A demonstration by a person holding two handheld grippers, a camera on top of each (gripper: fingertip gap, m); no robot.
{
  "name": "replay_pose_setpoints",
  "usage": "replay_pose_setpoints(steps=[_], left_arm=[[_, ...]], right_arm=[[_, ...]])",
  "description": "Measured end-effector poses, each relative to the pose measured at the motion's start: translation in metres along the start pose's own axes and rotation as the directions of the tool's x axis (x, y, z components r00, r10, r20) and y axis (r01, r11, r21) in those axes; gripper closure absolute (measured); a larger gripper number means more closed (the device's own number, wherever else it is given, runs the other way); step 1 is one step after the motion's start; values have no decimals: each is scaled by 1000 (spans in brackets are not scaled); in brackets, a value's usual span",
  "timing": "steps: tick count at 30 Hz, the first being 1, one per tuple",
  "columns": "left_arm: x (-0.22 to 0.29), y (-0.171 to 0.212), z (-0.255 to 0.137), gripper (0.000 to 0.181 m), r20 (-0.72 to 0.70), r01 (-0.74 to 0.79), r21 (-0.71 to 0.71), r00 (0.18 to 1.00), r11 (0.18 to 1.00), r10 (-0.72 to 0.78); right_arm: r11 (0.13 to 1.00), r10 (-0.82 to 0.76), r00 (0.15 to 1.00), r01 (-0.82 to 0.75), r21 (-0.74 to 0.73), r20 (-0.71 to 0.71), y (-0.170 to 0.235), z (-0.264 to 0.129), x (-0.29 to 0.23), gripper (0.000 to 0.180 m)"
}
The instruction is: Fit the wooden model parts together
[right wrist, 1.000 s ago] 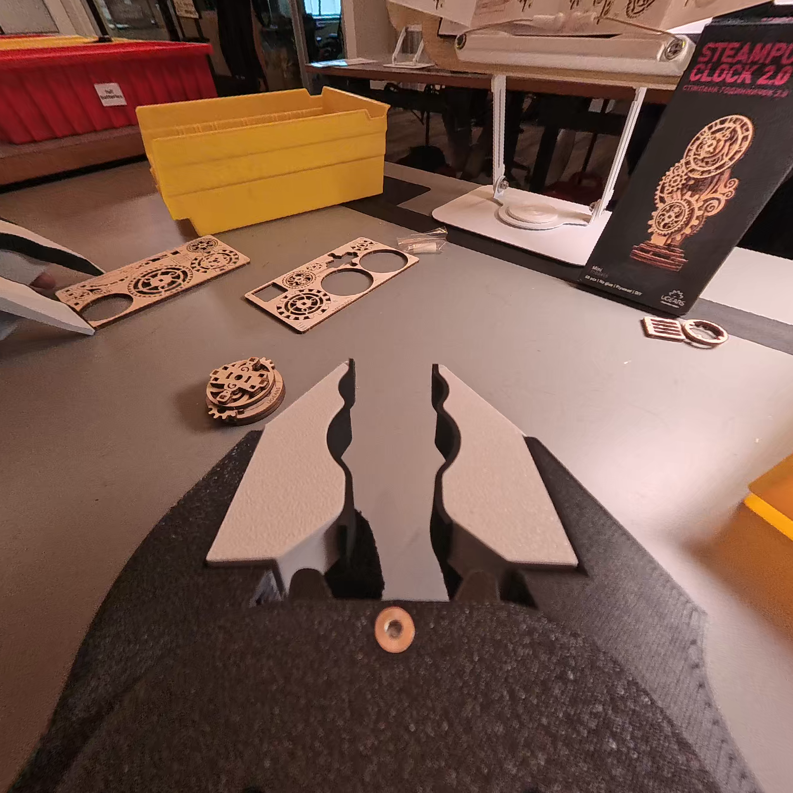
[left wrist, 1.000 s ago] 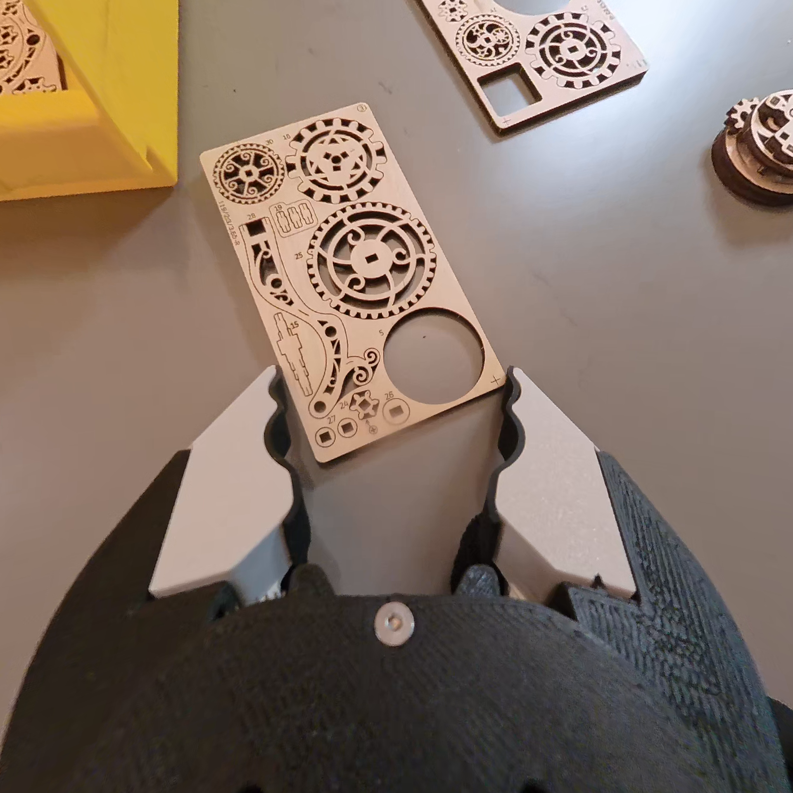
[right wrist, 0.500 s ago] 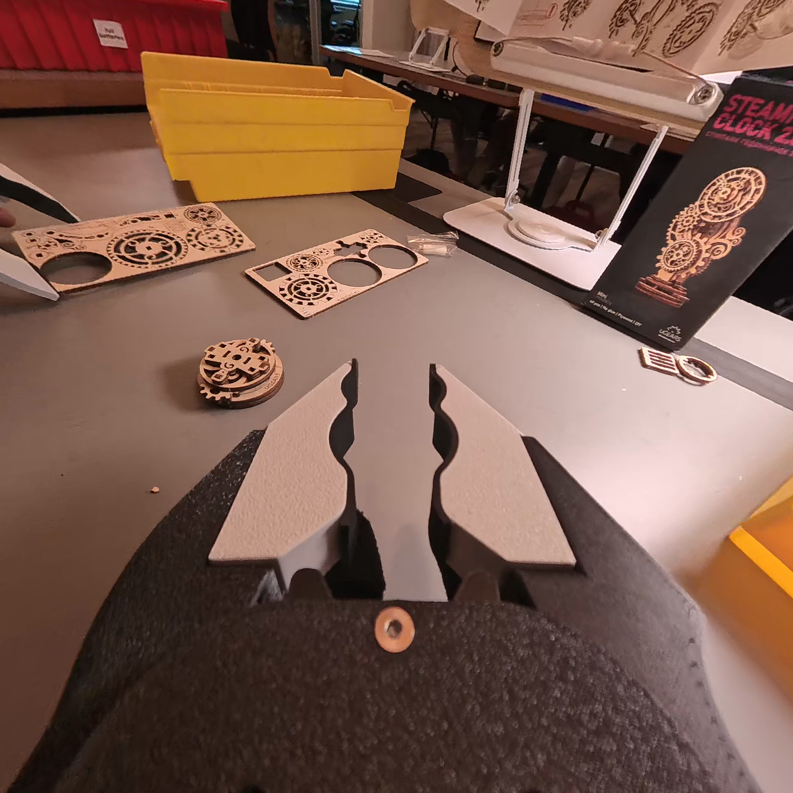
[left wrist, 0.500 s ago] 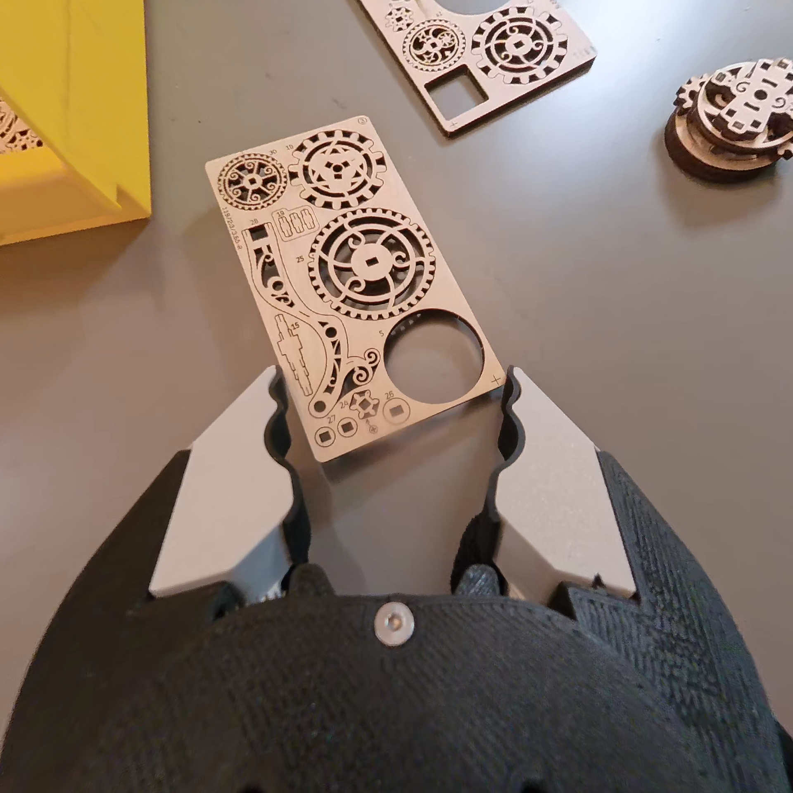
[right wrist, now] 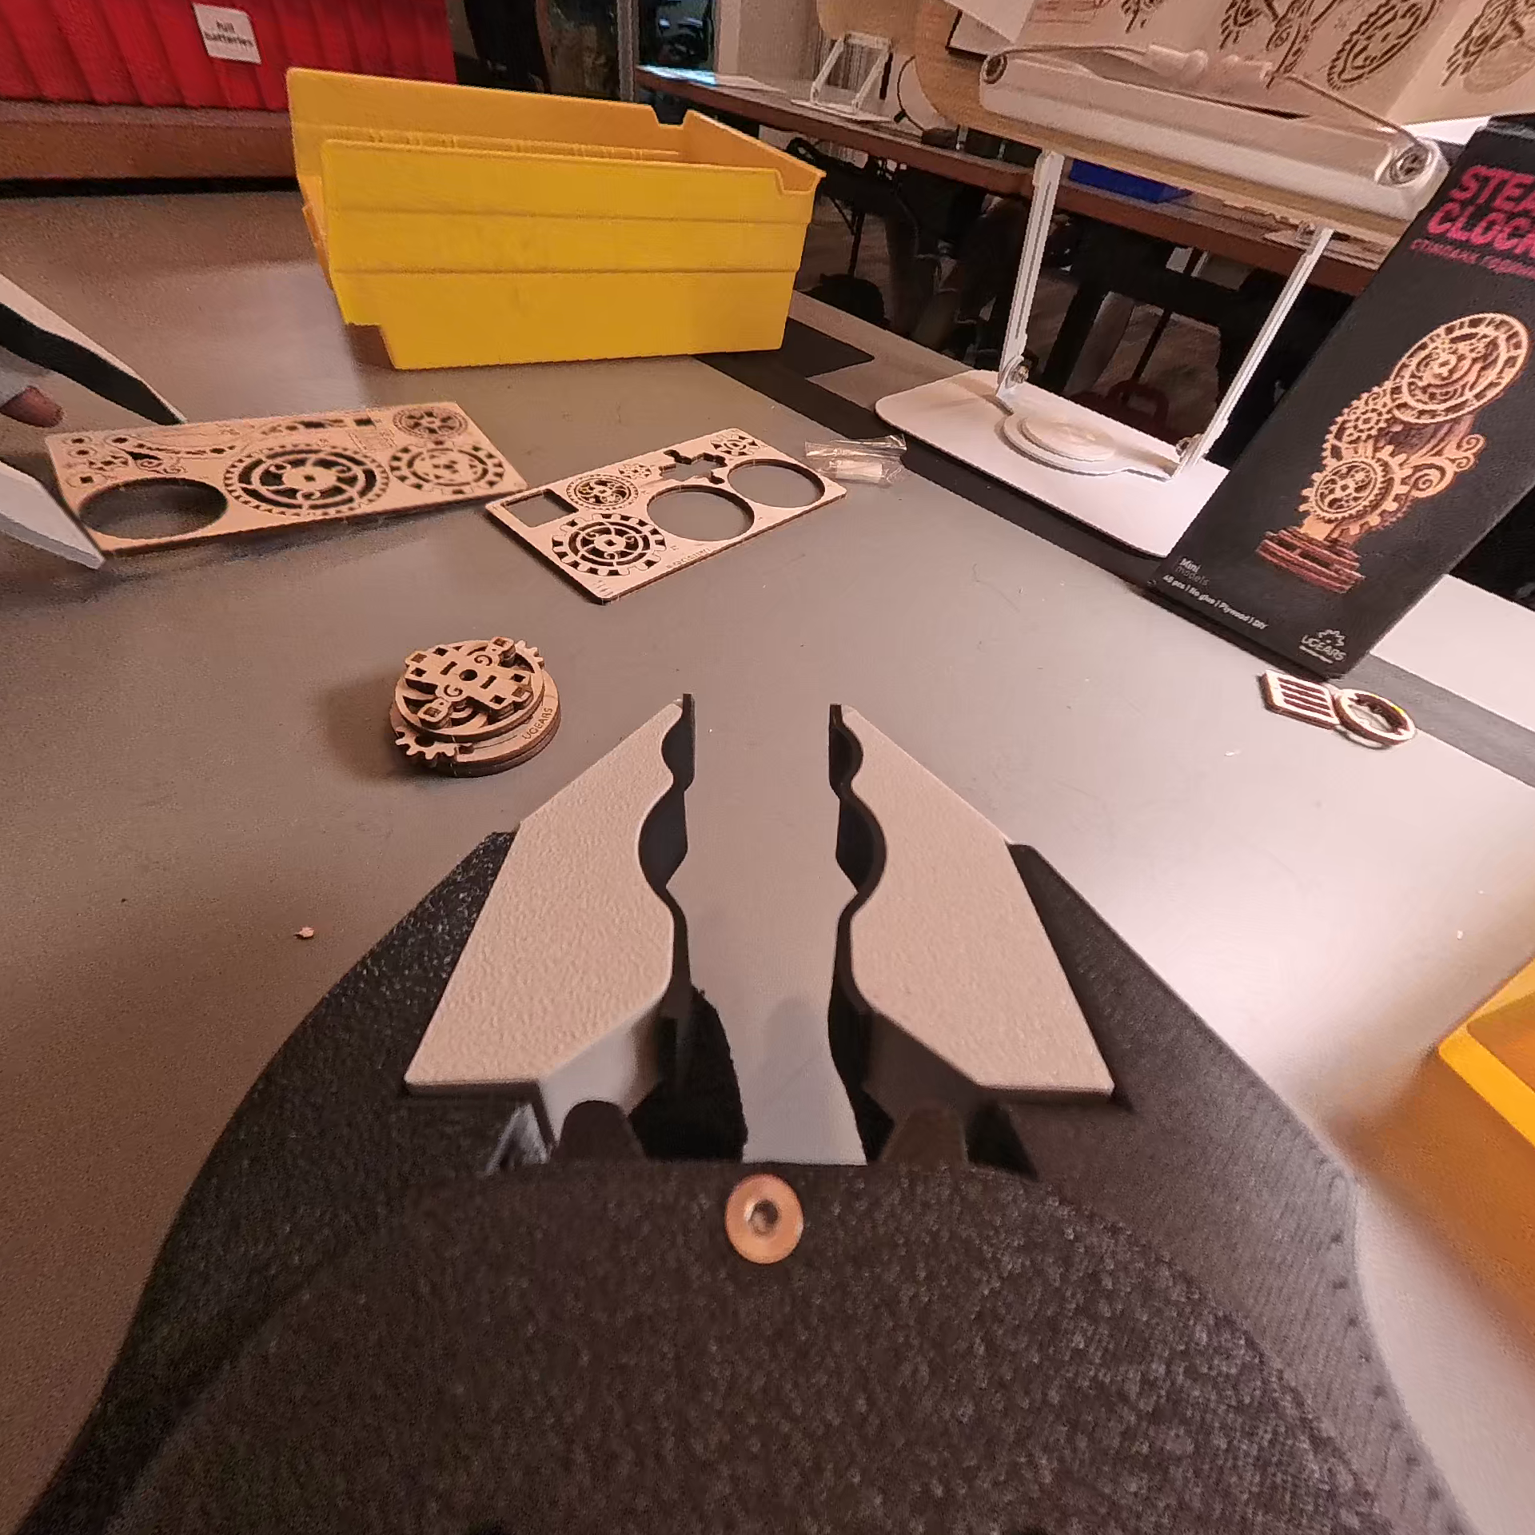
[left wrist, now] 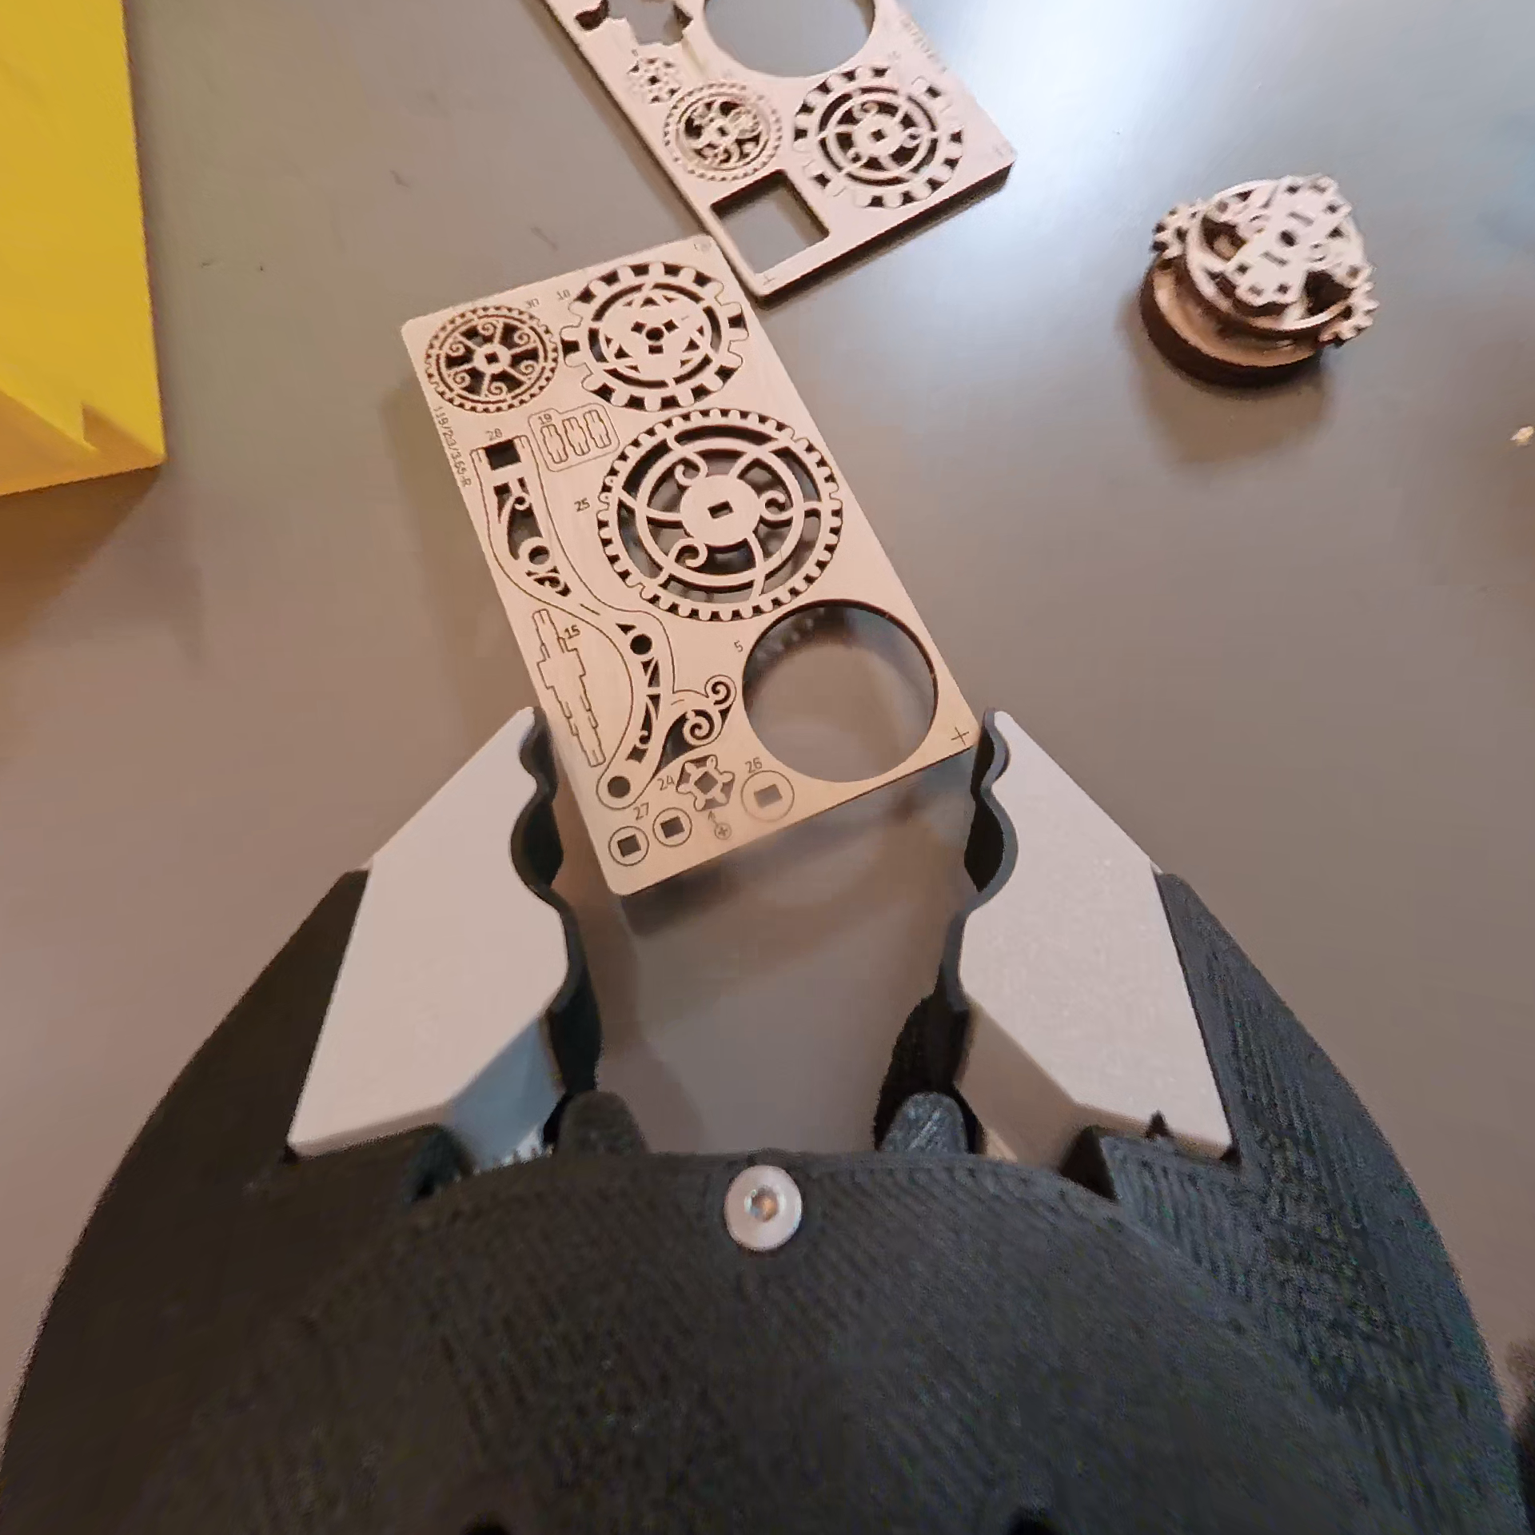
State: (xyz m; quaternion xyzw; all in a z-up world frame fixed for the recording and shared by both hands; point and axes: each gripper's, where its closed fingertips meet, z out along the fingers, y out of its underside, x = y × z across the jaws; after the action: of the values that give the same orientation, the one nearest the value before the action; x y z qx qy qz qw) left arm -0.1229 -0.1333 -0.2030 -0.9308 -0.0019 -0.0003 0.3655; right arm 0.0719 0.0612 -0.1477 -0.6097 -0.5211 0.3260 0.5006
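Note:
My left gripper (left wrist: 760,727) is shut on the near end of a wooden parts sheet (left wrist: 739,648), pinching it by its side edges. The sheet carries laser-cut gears and has one round hole. It casts a shadow and hangs a little above the grey table. It also shows at the left of the right wrist view (right wrist: 249,523), between the left gripper's fingers (right wrist: 41,515). A second sheet (left wrist: 831,241) (right wrist: 706,548) lies beyond it. A round assembled gear stack (left wrist: 1258,282) (right wrist: 473,714) sits on the table. My right gripper (right wrist: 757,710) is open and empty, just right of the stack.
A yellow bin (right wrist: 565,249) (left wrist: 75,249) stands at the back left. A white lamp base (right wrist: 1038,440), a black kit box (right wrist: 1370,465), a small plastic bag (right wrist: 855,461) and loose wooden pieces (right wrist: 1329,706) are to the right. Another yellow bin edge (right wrist: 1495,1063) is at the far right. The round assembled gear stack (right wrist: 473,714) is closer to my right gripper, around 9 centimetres from its tips; the left tips are 15 centimetres off. It turns up in the left wrist view (left wrist: 1341,241) as well.
My left gripper has carried the sheet to the right, nearer the second sheet and the gear stack; the yellow bin has slid leftward in its view. The right gripper's view shifted slightly; its jaws stay open.

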Motion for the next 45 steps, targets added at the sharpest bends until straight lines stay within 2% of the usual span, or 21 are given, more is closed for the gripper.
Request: replay_pose_setpoints(steps=[6,11,13,17,22,29,32,37,39,45], left_arm=[[10,-19,-17,81,-138,29,87,990,996,-17],[7,-24,-30,81,-246,51,71,969,996,-32],[5,-23,-28,81,-239,49,60,971,997,-33],[-8,-10,-13,81,-108,21,1,994,1000,-21],[-14,-4,0,81,-25,91,-3,996,996,-91],[-7,-23,-8,82,-88,106,81,991,991,-99],[-18,-28,-13,97,-82,83,100,994,991,-75],[-53,-35,-13,158,-54,58,114,997,992,-52],[-63,-41,-11,177,-69,55,125,997,991,-47],[-80,-58,0,181,-63,-6,107,998,994,12]], right_arm=[[1000,4,1000,-4,7,0,-1,0,1,150],[1000,4,1000,-4,12,0,-2,-1,1,150],[1000,7,1000,-7,13,-4,-2,-1,2,150],[1000,12,1000,-12,14,-9,-2,-1,4,150],[1000,10,1000,-10,12,-5,-2,0,3,150],[1000,11,1000,-11,18,1,-3,0,3,150],[1000,11,1000,-11,16,0,-2,0,3,150],[1000,5,1000,-5,16,-3,-2,0,2,151],[1000,6,1000,-6,17,-6,-2,0,3,151],[1000,7,1000,-7,13,-14,-2,0,4,151]])
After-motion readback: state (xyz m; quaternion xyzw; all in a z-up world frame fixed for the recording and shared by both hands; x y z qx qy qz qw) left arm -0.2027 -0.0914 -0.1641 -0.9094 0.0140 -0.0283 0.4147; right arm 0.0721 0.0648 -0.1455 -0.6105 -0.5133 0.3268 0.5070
